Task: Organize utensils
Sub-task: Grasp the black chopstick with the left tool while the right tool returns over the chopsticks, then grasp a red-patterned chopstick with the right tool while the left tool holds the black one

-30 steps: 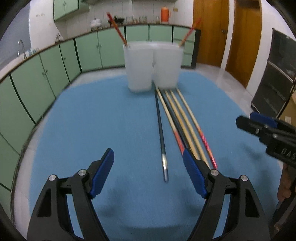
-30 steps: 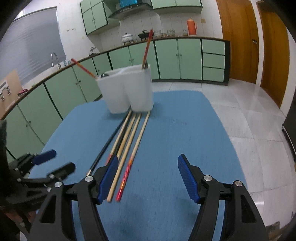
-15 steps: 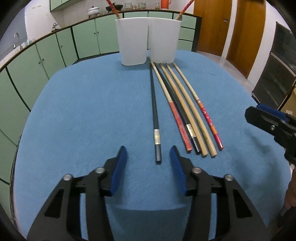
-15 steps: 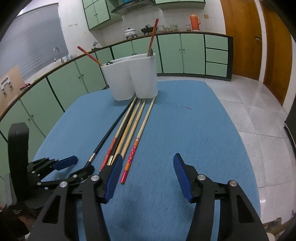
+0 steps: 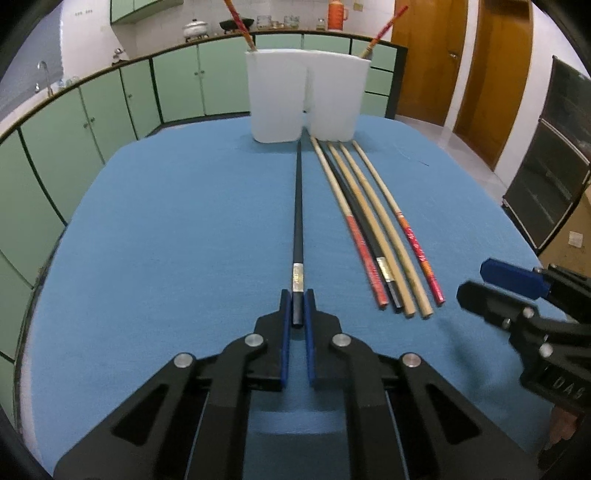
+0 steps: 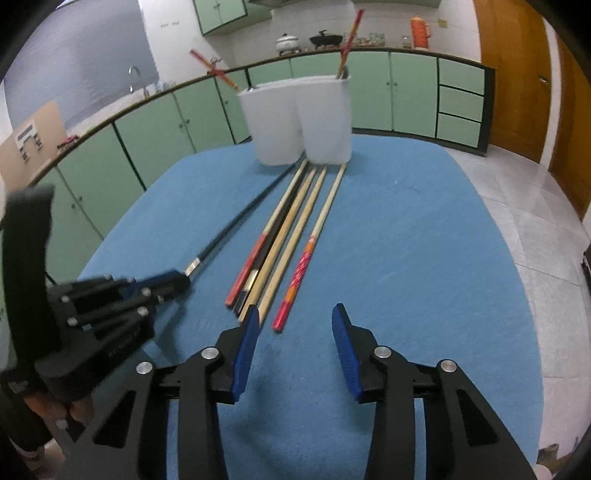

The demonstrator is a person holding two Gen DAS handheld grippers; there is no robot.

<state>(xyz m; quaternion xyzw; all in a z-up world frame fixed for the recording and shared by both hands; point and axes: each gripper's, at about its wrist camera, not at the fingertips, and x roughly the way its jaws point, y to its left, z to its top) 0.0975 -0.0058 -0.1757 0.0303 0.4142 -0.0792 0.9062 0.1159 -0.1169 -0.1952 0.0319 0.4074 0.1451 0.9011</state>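
Now the left gripper [image 5: 297,309] has clamped the black chopstick [image 5: 297,221]; the right gripper [image 6: 293,325] jaws are closing, nothing between them yet.

Far end: white twin-compartment plastic holder [image 5: 308,99] stands on the blue cloth-covered table [image 5: 166,229].
In holder: one red-patterned chopstick [image 5: 238,18] leans in each compartment.
Centre: long black chopstick [image 5: 297,221] lies lengthwise, pointing at the holder.
Right of it: five chopsticks [image 5: 373,229] side by side, apparently touching.
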